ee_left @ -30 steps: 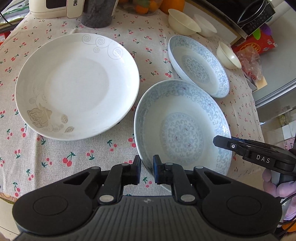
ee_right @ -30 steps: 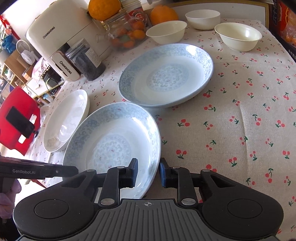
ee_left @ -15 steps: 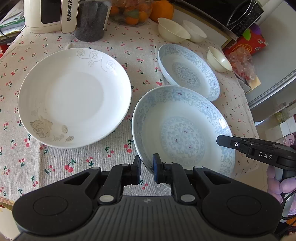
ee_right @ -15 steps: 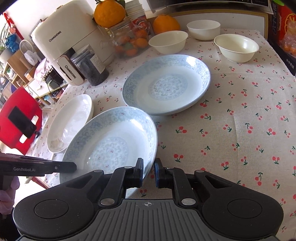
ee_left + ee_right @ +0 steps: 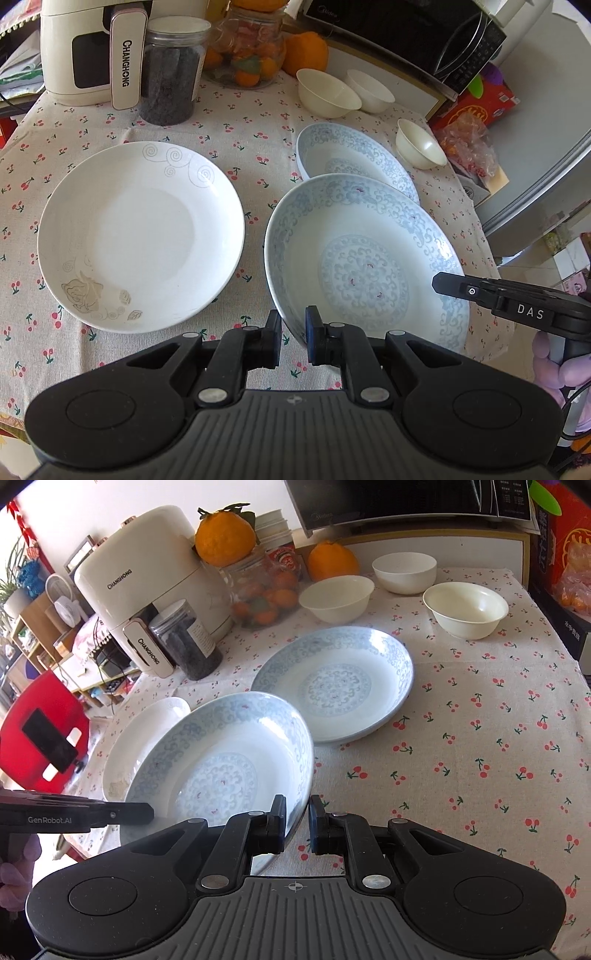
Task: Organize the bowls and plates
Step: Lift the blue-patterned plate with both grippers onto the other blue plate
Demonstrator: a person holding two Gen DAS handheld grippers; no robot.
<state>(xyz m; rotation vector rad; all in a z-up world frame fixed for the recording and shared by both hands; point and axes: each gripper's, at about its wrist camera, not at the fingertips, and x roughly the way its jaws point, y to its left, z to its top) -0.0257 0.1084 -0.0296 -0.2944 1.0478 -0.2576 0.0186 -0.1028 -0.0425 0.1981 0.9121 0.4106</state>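
Held item: near blue-patterned plate (image 5: 364, 258), lifted off the cherry-print tablecloth (image 5: 498, 738) and tilted, its far edge overlapping the second blue-patterned plate (image 5: 332, 683) in both views.
Left gripper (image 5: 293, 338): jaws closed onto the plate's near-left rim; rim sits in the narrow gap, one pad inside the bowl of the plate, one outside.
Right gripper (image 5: 297, 825): jaws pinched on the opposite rim, the edge running straight down between the two pads (contact reads firm here, though the pad faces themselves are hidden).
Plate vs. jaws: held only at two thin rim sections, body of the plate projecting forward of both grippers; nothing supports it underneath.
Risk 1: glazed rim slips out of one pinch if the two grippers drift apart or twist unequally; the plate would then swing on the remaining grip and drop.
Risk 2: tilted far edge strikes the second blue plate on descent; chip likely if it is lowered off-centre.
Risk 3: a sideways swing could clip the white rose plate (image 5: 140, 236), which lies just beside on the left.
Other ware: three small white bowls (image 5: 465, 609) stand well apart at the back, not yet stacked.
Judgement: stacking step under way; level the plate before setting it down.
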